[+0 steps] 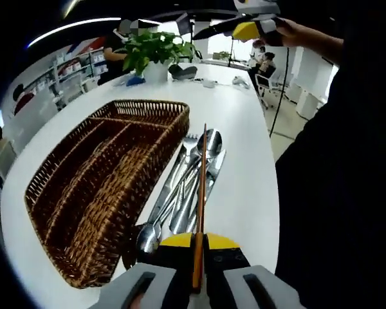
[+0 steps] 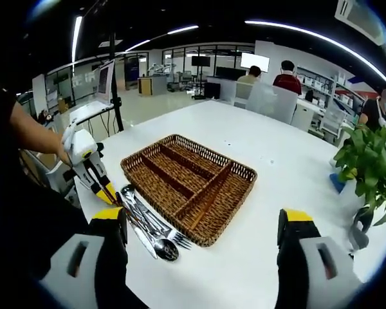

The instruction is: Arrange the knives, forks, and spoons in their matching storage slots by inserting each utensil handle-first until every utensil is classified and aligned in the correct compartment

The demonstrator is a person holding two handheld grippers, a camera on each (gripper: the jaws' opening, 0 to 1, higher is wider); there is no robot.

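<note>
A brown wicker basket [image 1: 151, 103] with long compartments lies on the white table, also seen in the right gripper view [image 2: 241, 169]. Beside it lies a pile of steel utensils [image 1: 186, 187], with spoons and a fork among them. My left gripper [image 1: 196, 248] hangs over the near end of the pile, shut on a thin brown-orange utensil [image 1: 202, 180] that points away, seen edge-on. In the right gripper view the pile [image 2: 148, 230] lies left of the basket, with the left gripper [image 2: 93, 168] above it in a hand. My right gripper [image 2: 202, 222] is open and holds nothing. It hangs high in the air [image 1: 257, 27].
A potted plant [image 1: 157, 48] stands at the table's far end, seen too at the right [image 2: 367, 161]. People sit at desks behind [image 2: 286, 77]. A stand with a screen [image 2: 109, 80] rises off the table's left side. The table edge [image 1: 264, 193] runs close to the pile.
</note>
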